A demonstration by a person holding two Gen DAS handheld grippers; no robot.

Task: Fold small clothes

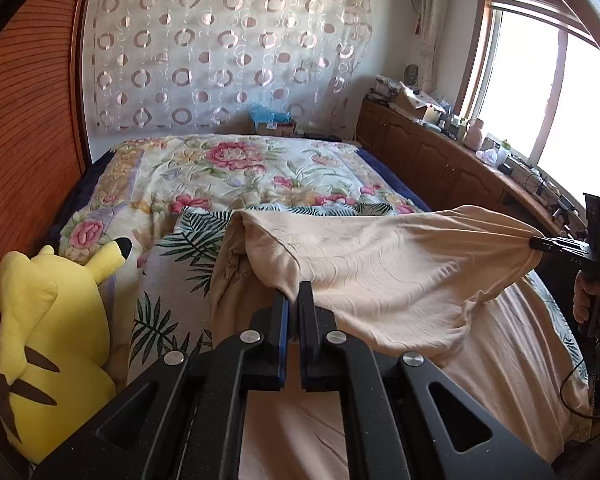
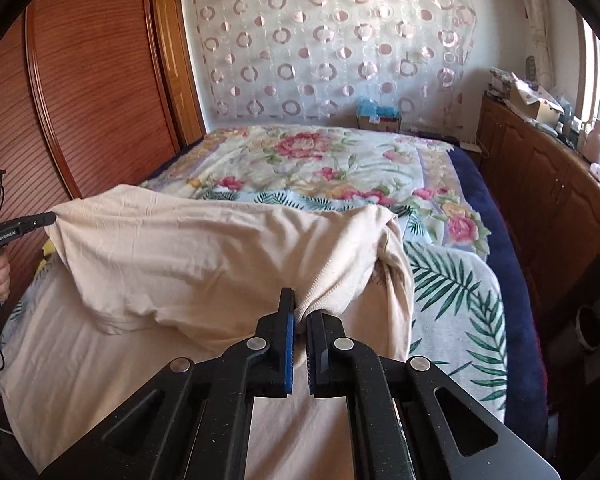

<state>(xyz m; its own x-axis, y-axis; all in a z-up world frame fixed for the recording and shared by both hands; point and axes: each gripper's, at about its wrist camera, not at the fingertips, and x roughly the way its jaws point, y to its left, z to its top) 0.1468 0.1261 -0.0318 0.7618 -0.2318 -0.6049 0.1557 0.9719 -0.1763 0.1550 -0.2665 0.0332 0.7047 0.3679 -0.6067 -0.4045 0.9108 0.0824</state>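
Beige garment (image 1: 400, 264) stretched between clenched left tongs (image 1: 294, 300) and right tongs (image 2: 300, 312); long axis 9-to-3, fold toward 12.

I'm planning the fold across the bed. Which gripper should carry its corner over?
Probably the left gripper: it pinches a free corner of the beige garment, lifted off the bed. The right gripper also holds bunched cloth; either could lead.
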